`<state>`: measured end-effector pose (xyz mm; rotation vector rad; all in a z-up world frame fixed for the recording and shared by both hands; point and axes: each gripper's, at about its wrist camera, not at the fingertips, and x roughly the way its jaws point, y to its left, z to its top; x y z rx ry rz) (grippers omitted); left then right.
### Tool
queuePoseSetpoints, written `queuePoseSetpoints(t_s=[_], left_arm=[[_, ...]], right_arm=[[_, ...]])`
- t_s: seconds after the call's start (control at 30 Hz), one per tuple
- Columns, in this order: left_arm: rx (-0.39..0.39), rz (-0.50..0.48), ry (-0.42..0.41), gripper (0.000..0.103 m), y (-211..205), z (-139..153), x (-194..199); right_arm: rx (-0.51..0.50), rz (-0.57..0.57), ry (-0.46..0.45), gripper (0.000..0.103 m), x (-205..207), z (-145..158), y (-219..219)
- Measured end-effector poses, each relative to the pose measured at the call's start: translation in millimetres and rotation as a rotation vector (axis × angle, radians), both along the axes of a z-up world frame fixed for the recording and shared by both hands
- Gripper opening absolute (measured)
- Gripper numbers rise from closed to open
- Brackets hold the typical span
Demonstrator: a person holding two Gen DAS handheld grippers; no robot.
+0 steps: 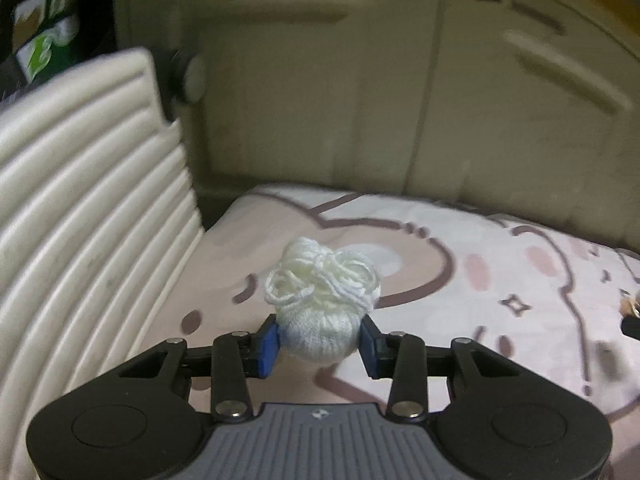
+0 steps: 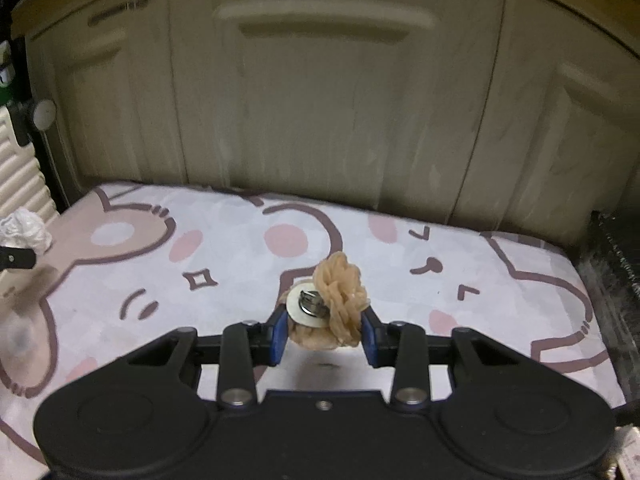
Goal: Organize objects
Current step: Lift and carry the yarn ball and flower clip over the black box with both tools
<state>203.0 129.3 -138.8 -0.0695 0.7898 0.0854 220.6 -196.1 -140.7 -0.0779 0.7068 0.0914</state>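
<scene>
Above patterned mat (image 1: pixel 500 280), each hand-held gripper clamps yarn.

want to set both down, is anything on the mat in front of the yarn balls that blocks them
Nothing visible does. The white yarn ball and tan yarn ball are both gripped above bare cartoon mat.

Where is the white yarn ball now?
The white yarn ball is held between the left gripper fingers, above the cartoon sheet, near the ribbed cushion.
</scene>
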Motion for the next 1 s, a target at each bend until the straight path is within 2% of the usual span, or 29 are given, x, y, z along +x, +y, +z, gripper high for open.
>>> queuePoseSetpoints(t_s=[0.23, 1.0], left_arm=[[0.023, -0.062, -0.030, 0.042, -30, 23, -13], [-0.030, -0.126, -0.100, 0.042, -103, 82, -53]], right_arm=[[0.023, 0.009, -0.022, 0.038, -17, 24, -3], [0.095, -0.026, -0.075, 0.038, -58, 74, -28]])
